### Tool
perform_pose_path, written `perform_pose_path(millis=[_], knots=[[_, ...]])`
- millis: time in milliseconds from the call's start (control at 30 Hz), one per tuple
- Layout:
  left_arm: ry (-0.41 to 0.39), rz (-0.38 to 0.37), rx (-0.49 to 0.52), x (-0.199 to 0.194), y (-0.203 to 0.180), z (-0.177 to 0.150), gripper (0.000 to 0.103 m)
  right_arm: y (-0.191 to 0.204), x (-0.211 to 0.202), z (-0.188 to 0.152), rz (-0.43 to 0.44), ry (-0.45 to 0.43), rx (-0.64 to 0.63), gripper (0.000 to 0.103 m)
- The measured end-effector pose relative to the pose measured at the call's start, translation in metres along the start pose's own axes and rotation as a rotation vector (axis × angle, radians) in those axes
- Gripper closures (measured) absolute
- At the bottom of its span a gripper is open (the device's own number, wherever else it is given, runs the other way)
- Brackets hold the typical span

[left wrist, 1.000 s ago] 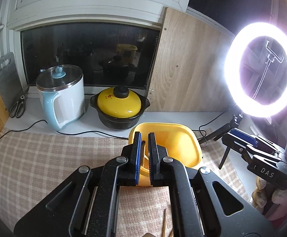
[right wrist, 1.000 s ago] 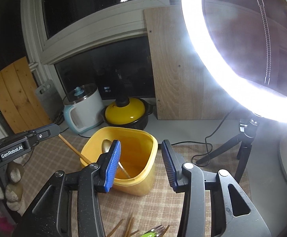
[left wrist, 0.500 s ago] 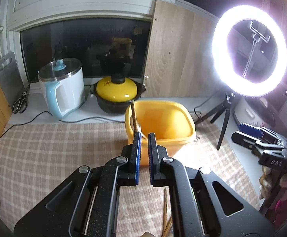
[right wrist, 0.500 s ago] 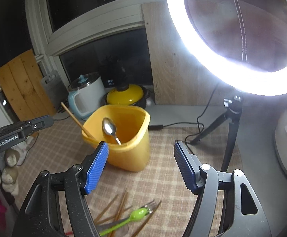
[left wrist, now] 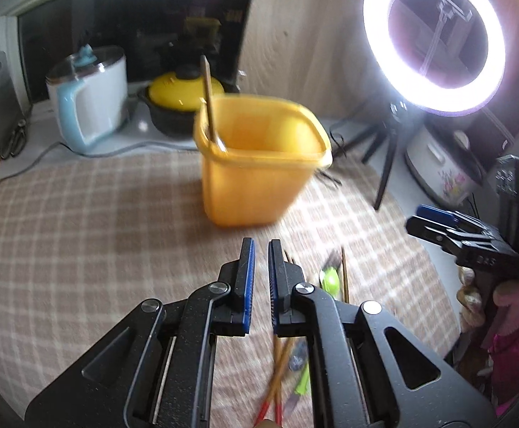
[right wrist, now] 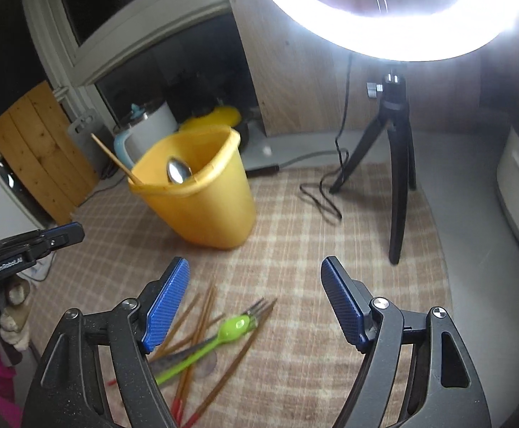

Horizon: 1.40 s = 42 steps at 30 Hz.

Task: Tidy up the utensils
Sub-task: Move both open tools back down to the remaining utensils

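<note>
So the loose chopsticks (right wrist: 202, 321) and green fork (right wrist: 220, 339) lay on the bench just under the right gripper (right wrist: 256, 303), fingers opening and empty, long axes running diagonally; left gripper (left wrist: 261, 281) was clenched on nothing.

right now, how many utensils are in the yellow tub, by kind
chopstick: 1
metal spoon: 1
total in the yellow tub: 2
</note>
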<state>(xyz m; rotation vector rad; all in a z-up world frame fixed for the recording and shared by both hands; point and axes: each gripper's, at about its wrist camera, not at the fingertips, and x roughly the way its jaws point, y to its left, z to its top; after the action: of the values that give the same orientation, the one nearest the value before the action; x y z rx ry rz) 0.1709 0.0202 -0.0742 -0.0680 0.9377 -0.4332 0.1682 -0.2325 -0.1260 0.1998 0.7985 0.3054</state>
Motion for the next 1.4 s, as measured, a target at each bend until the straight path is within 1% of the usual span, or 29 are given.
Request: perform_pose_path(millis=[100, 233, 333, 400, 500, 567, 600, 700, 867, 933, 1033, 1100, 1233, 1300, 1400], knots=[[0.051, -0.035, -0.013, 0.011, -0.001, -0.014, 0.096, -0.006, 0.012, -0.012, 0.034, 0.057, 0.033, 0.027], [0.115, -0.063, -0.021, 0.026, -0.005, -0.030, 0.096, -0.009, 0.033, -0.028, 0.081, 0.146, 0.068, 0.027], [0.151, -0.084, -0.016, 0.033, -0.010, -0.039, 0.096, -0.015, 0.043, -0.038, 0.112, 0.184, 0.110, 0.027], [0.174, -0.095, -0.005, 0.039, -0.014, -0.044, 0.096, -0.019, 0.049, -0.042, 0.129, 0.208, 0.140, 0.037], [0.198, -0.112, 0.010, 0.045, -0.020, -0.049, 0.096, -0.025, 0.057, -0.049, 0.145, 0.239, 0.180, 0.044], [0.214, -0.125, 0.020, 0.049, -0.025, -0.051, 0.096, -0.029, 0.064, -0.054, 0.168, 0.265, 0.211, 0.055], [0.220, -0.133, 0.027, 0.051, -0.027, -0.052, 0.096, -0.031, 0.068, -0.057, 0.178, 0.277, 0.229, 0.059], [0.241, -0.148, 0.051, 0.059, -0.036, -0.055, 0.096, -0.033, 0.073, -0.060, 0.186, 0.289, 0.251, 0.068], [0.280, -0.165, 0.083, 0.072, -0.048, -0.060, 0.096, -0.033, 0.083, -0.064, 0.199, 0.314, 0.271, 0.074], [0.292, -0.171, 0.089, 0.076, -0.052, -0.061, 0.096, -0.032, 0.085, -0.064, 0.198, 0.319, 0.273, 0.074], [0.304, -0.170, 0.108, 0.087, -0.058, -0.060, 0.096, -0.030, 0.088, -0.065, 0.197, 0.329, 0.275, 0.075], [0.311, -0.171, 0.118, 0.090, -0.062, -0.061, 0.096, -0.029, 0.090, -0.065, 0.195, 0.335, 0.273, 0.080], [0.319, -0.169, 0.147, 0.095, -0.067, -0.061, 0.096, -0.025, 0.093, -0.065, 0.187, 0.344, 0.265, 0.082], [0.323, -0.164, 0.160, 0.098, -0.069, -0.061, 0.096, -0.023, 0.097, -0.065, 0.181, 0.350, 0.262, 0.088], [0.328, -0.155, 0.185, 0.104, -0.073, -0.060, 0.096, -0.023, 0.100, -0.067, 0.167, 0.360, 0.261, 0.094]])
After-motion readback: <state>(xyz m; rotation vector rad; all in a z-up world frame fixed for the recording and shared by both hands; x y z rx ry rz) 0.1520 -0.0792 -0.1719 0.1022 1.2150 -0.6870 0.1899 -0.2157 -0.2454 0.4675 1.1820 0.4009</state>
